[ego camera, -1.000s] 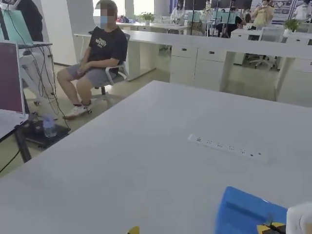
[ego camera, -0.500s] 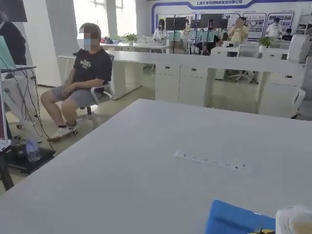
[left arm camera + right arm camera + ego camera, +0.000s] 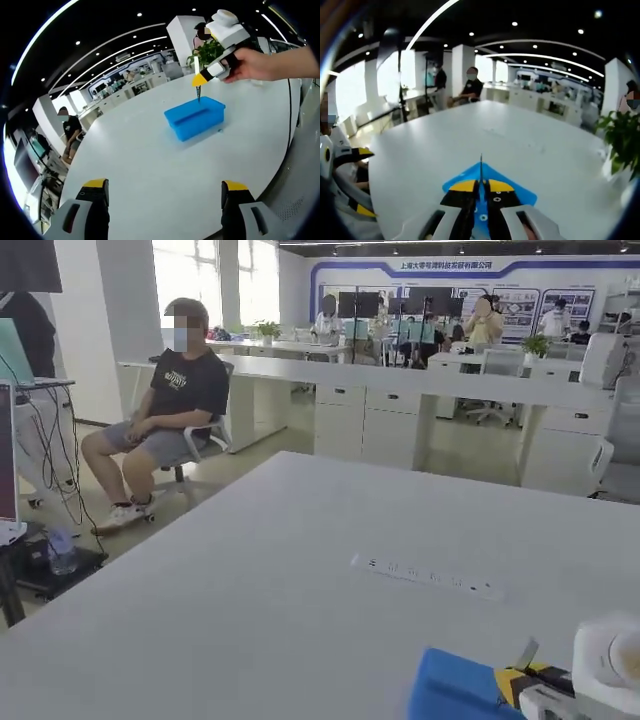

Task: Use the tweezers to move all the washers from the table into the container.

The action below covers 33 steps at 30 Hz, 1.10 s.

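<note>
Left gripper (image 3: 165, 186): jaws wide apart, empty, low over the table (image 3: 150, 165).
Container (image 3: 195, 117): blue, open-topped, mid-table.
Speck (image 3: 219, 131): just beside the container wall, possibly a washer; too small to confirm.
Right gripper (image 3: 200, 80): jaws closed on the tweezers (image 3: 198, 92), tips pointing down into the container.
Washers, as judged: light, thin, slippery; pinch across the ring's rim.
Against the earlier head view: camera tilted up; container and power strip (image 3: 425, 575) unmoved.

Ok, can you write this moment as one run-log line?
left gripper: open, empty, over table | right gripper: shut on tweezers | tweezers: tip over blue container
</note>
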{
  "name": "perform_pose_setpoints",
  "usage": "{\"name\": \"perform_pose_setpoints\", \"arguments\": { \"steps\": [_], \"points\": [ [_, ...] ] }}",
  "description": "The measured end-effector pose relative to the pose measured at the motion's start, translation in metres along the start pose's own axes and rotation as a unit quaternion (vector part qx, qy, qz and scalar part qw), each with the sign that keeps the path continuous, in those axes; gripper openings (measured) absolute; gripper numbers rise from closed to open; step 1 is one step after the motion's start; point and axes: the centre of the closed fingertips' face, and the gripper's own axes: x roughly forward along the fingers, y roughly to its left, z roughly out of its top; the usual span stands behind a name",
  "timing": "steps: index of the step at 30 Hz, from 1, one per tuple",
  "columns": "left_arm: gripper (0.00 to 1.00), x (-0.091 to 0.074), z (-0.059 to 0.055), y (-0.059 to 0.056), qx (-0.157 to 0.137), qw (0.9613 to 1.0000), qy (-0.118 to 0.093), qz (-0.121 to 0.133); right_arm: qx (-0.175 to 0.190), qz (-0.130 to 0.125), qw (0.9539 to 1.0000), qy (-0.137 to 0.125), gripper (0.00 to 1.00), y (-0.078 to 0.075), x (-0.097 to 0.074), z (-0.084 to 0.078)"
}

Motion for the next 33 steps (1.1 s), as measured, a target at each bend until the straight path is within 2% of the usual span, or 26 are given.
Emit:
{"name": "perform_pose_setpoints", "arguments": {
  "steps": [8, 13, 15, 17, 20, 26, 31, 33],
  "points": [
    [0.96, -0.001, 0.002, 0.004, 0.001, 1.0, -0.004, 0.009, -0.005, 0.02, 0.9998, -0.004, 0.03, 0.017, -0.013, -0.005],
    [0.96, -0.002, 0.003, 0.005, -0.008, 0.9999, -0.008, 0.01, 0.009, 0.026, 0.9996, 0.0, 0.03, 0.019, -0.02, -0.017],
    [0.96, -0.002, 0.003, 0.006, -0.01, 0.9999, -0.007, 0.01, 0.026, 0.031, 0.9992, 0.001, 0.03, 0.023, -0.022, -0.022],
    [0.96, -0.002, 0.003, 0.006, -0.015, 0.9998, -0.008, 0.009, 0.042, 0.034, 0.9985, 0.009, 0.03, 0.023, -0.026, -0.031],
    [0.96, -0.002, 0.004, 0.005, -0.023, 0.9997, -0.011, 0.004, 0.043, 0.028, 0.9985, 0.019, 0.04, 0.023, -0.023, -0.045],
    [0.95, 0.0, 0.003, 0.0, -0.008, 0.9999, -0.007, -0.003, 0.04, 0.026, 0.998, 0.041, 0.04, 0.024, -0.021, -0.064],
    [0.95, 0.0, 0.002, -0.001, -0.008, 0.9999, -0.004, -0.007, 0.047, 0.024, 0.9967, 0.062, 0.04, 0.02, -0.014, -0.085],
    [0.95, 0.001, 0.001, -0.001, -0.007, 0.9999, -0.003, -0.008, 0.044, 0.025, 0.9963, 0.069, 0.04, 0.022, -0.015, -0.089]
  ]
}}
